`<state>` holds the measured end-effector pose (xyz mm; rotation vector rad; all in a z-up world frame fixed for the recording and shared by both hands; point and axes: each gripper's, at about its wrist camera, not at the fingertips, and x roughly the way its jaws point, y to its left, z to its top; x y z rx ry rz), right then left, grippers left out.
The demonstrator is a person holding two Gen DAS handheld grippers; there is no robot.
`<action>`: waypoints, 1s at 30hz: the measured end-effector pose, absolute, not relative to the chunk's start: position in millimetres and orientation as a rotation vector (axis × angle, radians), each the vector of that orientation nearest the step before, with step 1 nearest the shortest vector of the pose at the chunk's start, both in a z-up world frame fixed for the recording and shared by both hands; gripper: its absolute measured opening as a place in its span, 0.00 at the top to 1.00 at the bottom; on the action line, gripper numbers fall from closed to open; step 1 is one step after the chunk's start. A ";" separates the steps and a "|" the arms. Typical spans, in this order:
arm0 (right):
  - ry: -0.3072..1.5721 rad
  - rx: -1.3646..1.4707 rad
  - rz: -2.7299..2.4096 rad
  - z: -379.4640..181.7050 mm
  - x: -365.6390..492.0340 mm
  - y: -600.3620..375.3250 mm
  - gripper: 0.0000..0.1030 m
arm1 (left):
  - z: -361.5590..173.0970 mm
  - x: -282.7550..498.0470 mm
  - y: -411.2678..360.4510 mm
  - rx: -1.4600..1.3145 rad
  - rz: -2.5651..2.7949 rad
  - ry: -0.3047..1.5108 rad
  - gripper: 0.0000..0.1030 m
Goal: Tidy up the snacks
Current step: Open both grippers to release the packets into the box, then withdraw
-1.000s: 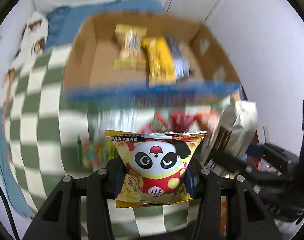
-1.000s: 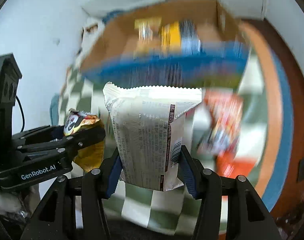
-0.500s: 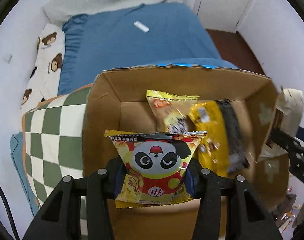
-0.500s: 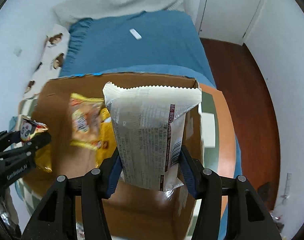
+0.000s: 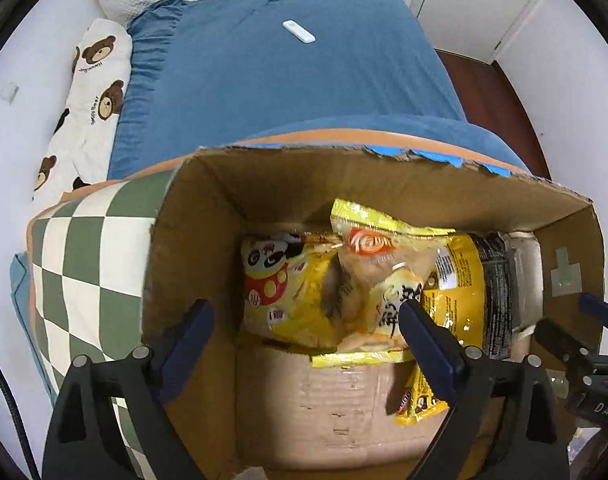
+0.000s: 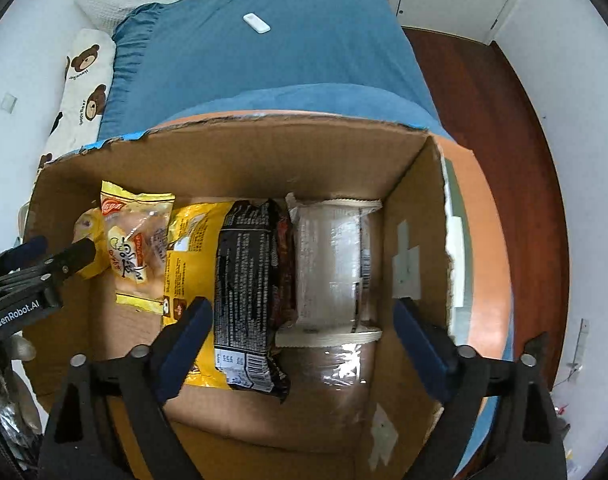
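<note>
- Blue bedding (image 5: 296, 92) fills the background behind the cardboard box (image 5: 383, 176), which is set on a green-and-white checked cloth (image 5: 84, 264); a bear-print pillow (image 5: 92, 80) lies well beyond the box's far left corner, and a small white remote (image 6: 256, 23) lies on the bedding.
- The left gripper (image 5: 307, 328) is held over the left half of the box, pointing down. Its jaws have just been opening and now stand wide apart with nothing pressed between them.
- The panda snack bag (image 5: 280, 280) lies loose on the box floor against the far wall, at the left end of the row, partly tucked under the yellow-edged clear packet (image 5: 379, 276).
- The right gripper (image 6: 304, 328) hangs over the right half of the box. Its jaws have likewise just been opening and are spread wide, empty.
- The white packet (image 6: 331, 264) rests on the box floor near the right wall, touching the black packet (image 6: 248, 288), which overlaps the yellow packet (image 6: 192, 248).
- The step in hand is judged to be the release of both snacks into the box; both appear already dropped.
- To finish well, both grippers should be lifted straight up out of the box with the jaws kept wide, so that no pad catches a wrapper edge.
- The box walls should be cleared before any sideways travel, the right wall lying just beside the right gripper's outer finger.
- Since the two grippers are near each other over the box, they are best withdrawn apart.
</note>
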<state>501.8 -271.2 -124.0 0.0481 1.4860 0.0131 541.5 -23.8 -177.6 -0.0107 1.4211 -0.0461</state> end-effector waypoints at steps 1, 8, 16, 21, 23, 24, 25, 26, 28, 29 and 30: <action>1.485 0.056 0.013 -128.9 500.6 -267.4 0.07 | -178.0 539.4 -23.9 -0.013 -0.047 1.421 0.09; 1.477 0.113 0.026 -139.2 480.4 -263.8 0.06 | -170.6 517.2 -23.8 -0.030 -0.043 1.418 0.09; 1.426 0.121 0.025 -126.9 444.9 -259.0 0.06 | -144.3 483.7 -27.4 -0.037 -0.047 1.355 0.09; 1.362 0.078 0.029 -100.7 419.2 -248.7 0.06 | -117.0 454.4 -26.2 -0.039 -0.045 1.280 0.09; 1.333 0.060 0.035 -87.9 409.3 -245.1 0.06 | -104.4 440.8 -25.0 -0.037 -0.044 1.244 0.09; 1.321 0.057 0.039 -82.3 402.9 -245.1 0.06 | -98.9 435.1 -24.5 -0.037 -0.043 1.230 0.09; 1.310 0.056 0.042 -77.9 398.0 -243.2 0.06 | -94.1 429.4 -23.7 -0.036 -0.043 1.216 0.09; 1.295 0.052 0.046 -72.0 391.2 -240.8 0.06 | -88.8 423.4 -22.8 -0.036 -0.044 1.200 0.09; 1.272 0.046 0.052 -61.9 380.8 -239.1 0.06 | -78.5 411.8 -22.9 -0.030 -0.046 1.172 0.09; 1.258 0.044 0.057 -57.0 376.2 -237.0 0.06 | -73.4 406.5 -22.1 -0.028 -0.046 1.158 0.09; 1.243 0.040 0.061 -51.7 369.7 -236.0 0.06 | -66.7 399.1 -21.8 -0.024 -0.047 1.140 0.09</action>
